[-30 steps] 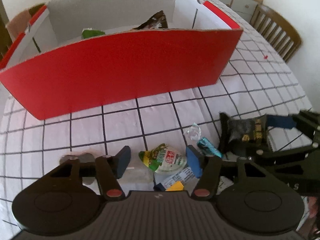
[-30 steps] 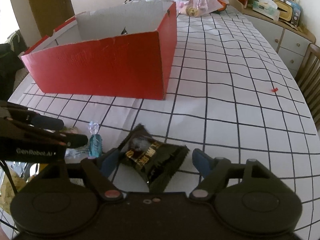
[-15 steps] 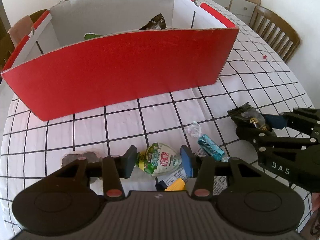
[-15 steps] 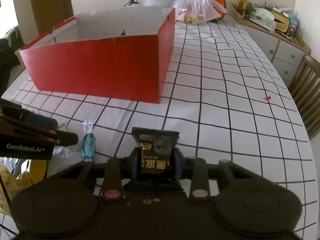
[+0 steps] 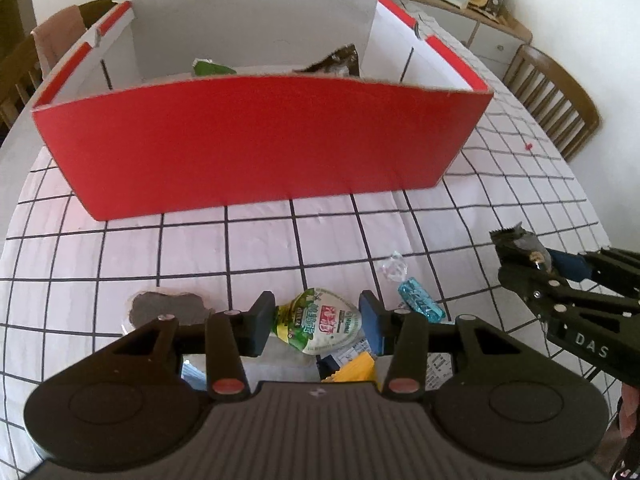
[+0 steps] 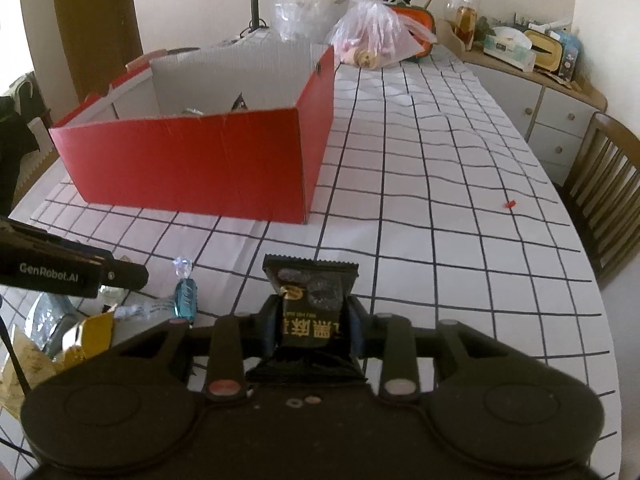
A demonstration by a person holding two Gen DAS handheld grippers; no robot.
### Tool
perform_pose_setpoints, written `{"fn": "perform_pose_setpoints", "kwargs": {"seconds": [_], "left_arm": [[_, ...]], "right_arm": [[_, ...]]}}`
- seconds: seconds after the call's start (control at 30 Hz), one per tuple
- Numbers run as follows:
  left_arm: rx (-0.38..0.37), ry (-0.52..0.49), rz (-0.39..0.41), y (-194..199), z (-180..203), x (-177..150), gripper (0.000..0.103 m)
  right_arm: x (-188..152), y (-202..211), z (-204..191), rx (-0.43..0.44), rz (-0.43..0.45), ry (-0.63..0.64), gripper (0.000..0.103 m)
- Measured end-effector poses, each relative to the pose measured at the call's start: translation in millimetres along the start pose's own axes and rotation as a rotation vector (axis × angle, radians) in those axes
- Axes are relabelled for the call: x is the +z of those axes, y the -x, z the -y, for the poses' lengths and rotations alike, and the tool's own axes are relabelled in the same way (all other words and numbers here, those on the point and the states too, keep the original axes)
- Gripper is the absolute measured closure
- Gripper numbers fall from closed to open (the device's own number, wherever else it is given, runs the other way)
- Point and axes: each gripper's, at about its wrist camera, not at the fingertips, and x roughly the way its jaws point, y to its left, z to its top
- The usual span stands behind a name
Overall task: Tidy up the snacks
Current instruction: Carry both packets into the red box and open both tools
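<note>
My left gripper [image 5: 316, 320] is shut on a green-and-white snack pouch [image 5: 326, 322], low over the checked tablecloth [image 5: 192, 248]. My right gripper [image 6: 313, 320] is shut on a black snack packet [image 6: 312, 284] with gold lettering, held upright above the cloth; in the left wrist view that packet [image 5: 516, 242] shows at the far right. The red cardboard box [image 5: 260, 148] stands open behind, with a green packet [image 5: 210, 67] and a dark packet [image 5: 336, 62] inside. A blue wrapped candy [image 5: 420, 304] and a yellow packet [image 5: 356, 368] lie between the grippers.
Wooden chairs [image 6: 604, 172] stand along the table's right edge, and a small red scrap [image 6: 510, 203] lies near it. Plastic bags [image 6: 376, 36] sit behind the box. A torn grey patch [image 5: 168, 308] marks the cloth by my left fingers. Bare cloth lies right of the box.
The right jaws closed on the black packet and raised it off the cloth, standing it upright. The left jaws closed onto the green-and-white pouch.
</note>
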Motion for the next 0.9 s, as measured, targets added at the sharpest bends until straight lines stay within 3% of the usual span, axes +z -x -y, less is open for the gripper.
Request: {"fn": "perform_pose_setpoints", "kwargs": {"seconds": [0.5,0.9], "left_arm": [[-0.032,0.063,0.12,62.0,-19.0,10.0,0.058],[-0.006,0.031,0.285,131.1,-17.2,39.1,0.058]], "right_arm": [[21.3,54.3,-13.6,0.034,0.108,0.018,0.07],[72.8,82.5,-33.4,0.013,0.21,0.081,0.07]]}}
